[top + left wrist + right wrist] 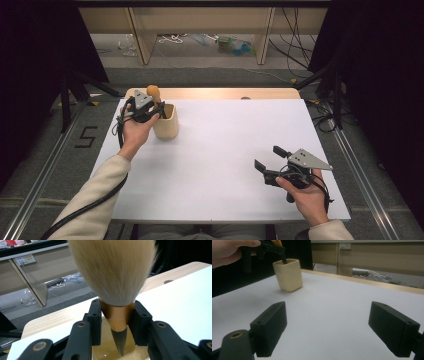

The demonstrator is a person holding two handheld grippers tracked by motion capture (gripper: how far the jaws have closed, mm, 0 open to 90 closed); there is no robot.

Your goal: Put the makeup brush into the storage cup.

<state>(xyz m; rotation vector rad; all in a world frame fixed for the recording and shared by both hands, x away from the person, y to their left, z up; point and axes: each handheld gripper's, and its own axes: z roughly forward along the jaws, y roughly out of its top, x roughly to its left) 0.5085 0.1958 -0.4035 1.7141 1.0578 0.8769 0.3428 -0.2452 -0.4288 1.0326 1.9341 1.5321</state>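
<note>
One readable mark: a floor number.

From the high view I read a single dark "5" (86, 137) painted or taped on the grey floor (50, 150), just left of the tabletop (225, 150) and beside the metal rail. I make out a small yellow label on the wall strip in the left gripper view, but it is too blurred for me to read, and I find no other writing.

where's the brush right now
The brush is clamped in the left gripper at the table's far left, handle tip down inside the cream cup, bristles up.
</note>
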